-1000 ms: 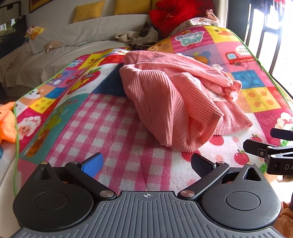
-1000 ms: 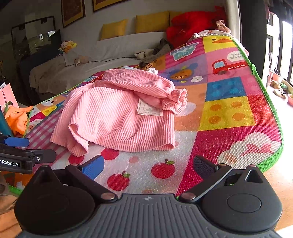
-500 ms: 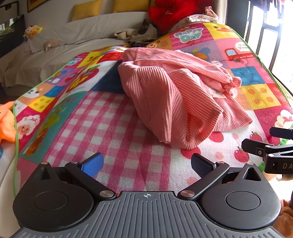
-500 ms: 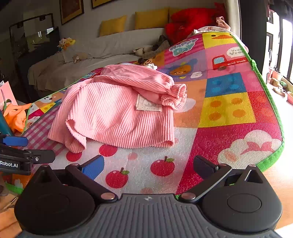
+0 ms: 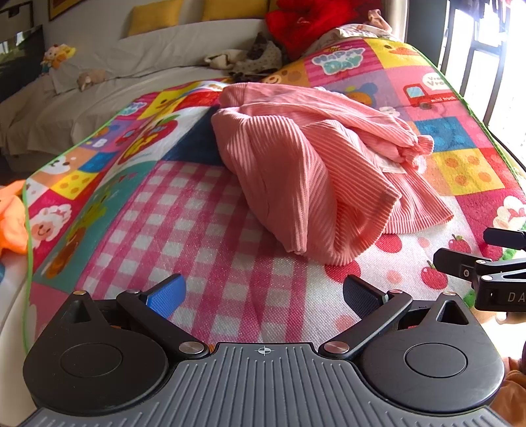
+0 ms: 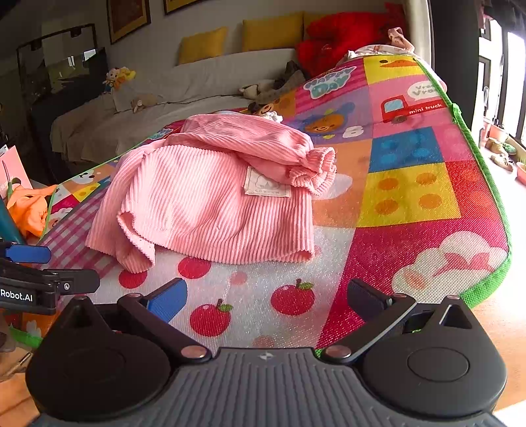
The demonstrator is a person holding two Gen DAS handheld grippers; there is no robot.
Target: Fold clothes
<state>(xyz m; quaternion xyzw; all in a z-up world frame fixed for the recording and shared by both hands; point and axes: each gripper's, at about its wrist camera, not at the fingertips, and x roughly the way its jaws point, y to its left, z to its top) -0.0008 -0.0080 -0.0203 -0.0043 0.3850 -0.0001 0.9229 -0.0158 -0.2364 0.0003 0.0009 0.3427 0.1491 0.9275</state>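
A pink ribbed garment (image 5: 312, 170) lies crumpled in a heap on a colourful play mat (image 5: 184, 223). It also shows in the right wrist view (image 6: 210, 197), with a small white label (image 6: 266, 185) and a bunched cuff at its right. My left gripper (image 5: 263, 294) is open and empty, low over the mat just short of the garment's near hem. My right gripper (image 6: 266, 297) is open and empty, short of the garment's near edge. Each gripper shows at the edge of the other's view.
The mat's green-trimmed edge (image 6: 486, 184) runs along the right, with floor beyond. An orange cloth (image 6: 31, 207) lies off the mat at the left. A grey sofa (image 5: 131, 65) with yellow cushions and a red plush (image 5: 305, 19) stands behind.
Both grippers have moved slightly forward toward the pink garment, which looms a little larger. The garment has not moved and both grippers stay open.
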